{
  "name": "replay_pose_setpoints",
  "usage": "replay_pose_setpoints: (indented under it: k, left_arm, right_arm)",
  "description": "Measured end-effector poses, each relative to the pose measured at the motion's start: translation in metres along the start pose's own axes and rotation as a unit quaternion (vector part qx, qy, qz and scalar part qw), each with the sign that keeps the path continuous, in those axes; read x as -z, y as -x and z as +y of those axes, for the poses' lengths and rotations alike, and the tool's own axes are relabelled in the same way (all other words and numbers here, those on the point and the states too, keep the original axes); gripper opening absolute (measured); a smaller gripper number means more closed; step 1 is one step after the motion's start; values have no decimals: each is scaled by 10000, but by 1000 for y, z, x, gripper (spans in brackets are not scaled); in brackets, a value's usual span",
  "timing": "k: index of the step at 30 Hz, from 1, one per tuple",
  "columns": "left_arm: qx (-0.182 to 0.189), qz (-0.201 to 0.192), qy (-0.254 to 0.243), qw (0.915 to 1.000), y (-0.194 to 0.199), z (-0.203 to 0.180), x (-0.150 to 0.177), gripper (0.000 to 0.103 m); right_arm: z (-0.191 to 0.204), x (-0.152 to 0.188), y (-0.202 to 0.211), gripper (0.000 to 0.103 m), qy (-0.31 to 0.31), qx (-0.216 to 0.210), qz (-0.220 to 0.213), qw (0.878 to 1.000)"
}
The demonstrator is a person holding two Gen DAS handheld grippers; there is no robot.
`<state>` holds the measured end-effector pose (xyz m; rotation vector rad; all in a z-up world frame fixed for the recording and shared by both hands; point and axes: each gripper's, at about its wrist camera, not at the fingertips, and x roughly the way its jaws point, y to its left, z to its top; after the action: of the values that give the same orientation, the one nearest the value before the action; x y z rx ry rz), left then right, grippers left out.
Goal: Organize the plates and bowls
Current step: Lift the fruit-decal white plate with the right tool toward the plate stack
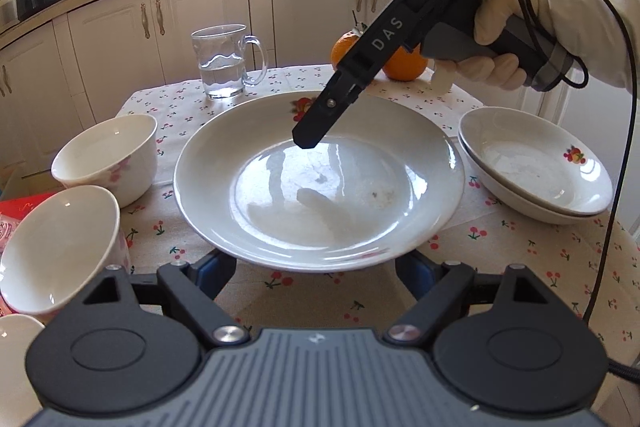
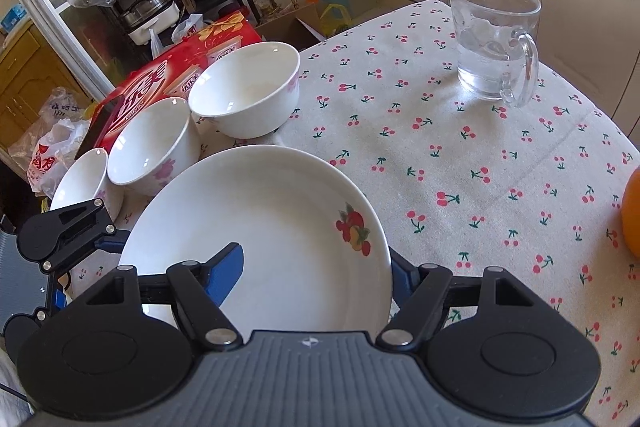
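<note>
Left wrist view: round glossy white plate between wide-spread left hand-held gripper fingers.

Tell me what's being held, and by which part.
Nothing looks clamped. The right hand-held gripper stands open astride the rim of the plate; the left hand-held gripper is open too, its fingertips hidden under the near rim.

Bare desk lies open at right of centre; glass mug blocks upper right, bowls crowd the left.
</note>
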<state>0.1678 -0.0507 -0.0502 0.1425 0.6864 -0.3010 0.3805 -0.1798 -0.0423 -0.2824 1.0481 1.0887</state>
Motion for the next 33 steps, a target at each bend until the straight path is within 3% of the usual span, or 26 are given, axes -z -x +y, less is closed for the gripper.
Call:
replay_pose_setpoints:
  k: [16, 33]
  left_arm:
    - [501, -6, -568, 9971, 21, -38, -9, 86]
    - [1229, -66, -1235, 9847, 15, -97, -22, 86]
  right_arm:
    - [23, 65, 61, 79, -395, 414, -411, 9975]
    - [23, 149, 127, 80, -1110, 1109, -848, 9840]
